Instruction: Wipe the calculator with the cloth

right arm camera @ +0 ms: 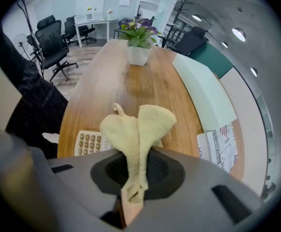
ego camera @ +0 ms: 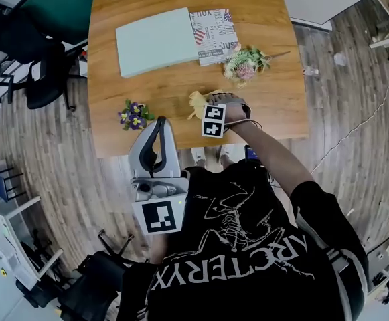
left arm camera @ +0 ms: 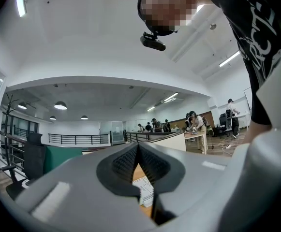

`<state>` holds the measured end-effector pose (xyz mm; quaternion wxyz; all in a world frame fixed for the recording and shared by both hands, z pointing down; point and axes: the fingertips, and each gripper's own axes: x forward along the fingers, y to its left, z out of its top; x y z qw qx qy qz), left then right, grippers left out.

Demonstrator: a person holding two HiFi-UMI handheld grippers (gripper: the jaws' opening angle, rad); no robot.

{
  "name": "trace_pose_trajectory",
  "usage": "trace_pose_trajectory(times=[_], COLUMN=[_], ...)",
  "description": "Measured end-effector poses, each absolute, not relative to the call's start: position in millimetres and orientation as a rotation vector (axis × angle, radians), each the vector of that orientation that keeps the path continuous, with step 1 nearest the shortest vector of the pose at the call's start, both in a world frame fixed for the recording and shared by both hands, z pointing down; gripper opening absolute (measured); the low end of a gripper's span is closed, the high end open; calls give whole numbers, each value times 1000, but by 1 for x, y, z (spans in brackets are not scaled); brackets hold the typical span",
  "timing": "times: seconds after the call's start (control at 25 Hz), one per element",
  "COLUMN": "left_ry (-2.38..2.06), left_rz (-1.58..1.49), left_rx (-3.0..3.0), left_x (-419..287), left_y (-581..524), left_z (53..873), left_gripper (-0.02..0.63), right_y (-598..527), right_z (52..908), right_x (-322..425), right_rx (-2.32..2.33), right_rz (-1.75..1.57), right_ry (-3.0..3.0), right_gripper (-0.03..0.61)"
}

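Observation:
My right gripper (right arm camera: 137, 164) is shut on a pale yellow cloth (right arm camera: 139, 129), which sticks out forward from between the jaws. Just below and left of the cloth lies a white calculator (right arm camera: 88, 142) with tan keys, near the table's front edge. In the head view the cloth (ego camera: 197, 103) shows beside the right gripper (ego camera: 211, 111), and the calculator is hidden under them. My left gripper (ego camera: 159, 127) is held off the table in front of the person's body. Its jaws (left arm camera: 138, 150) are shut with nothing between them.
On the wooden table (ego camera: 167, 85) lie a pale green board (ego camera: 155, 41), a magazine (ego camera: 214, 35) and a bunch of flowers (ego camera: 246, 63). A small pot of purple flowers (ego camera: 134, 115) stands at the front left. Office chairs (ego camera: 43, 79) stand to the left.

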<state>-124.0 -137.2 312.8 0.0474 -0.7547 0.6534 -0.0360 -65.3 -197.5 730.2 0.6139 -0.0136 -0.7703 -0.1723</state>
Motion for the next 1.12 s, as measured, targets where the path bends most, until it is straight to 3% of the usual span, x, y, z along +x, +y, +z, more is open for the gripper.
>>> trace_pose_trajectory(times=[0.84,1.12], left_ry=[1848,1830], left_rz=[-25,-16], left_rx=[-2410,-2407], left_x=[-115,-116], left_y=[-147,-144], left_z=[309,304], left_gripper=[9,9], right_y=[-54,-57], right_z=[738,720], right_x=[-33,-36], right_rx=[-234,-126], right_rz=[-289,-118], right_ry=[-1743,-1876], right_gripper=[52,52])
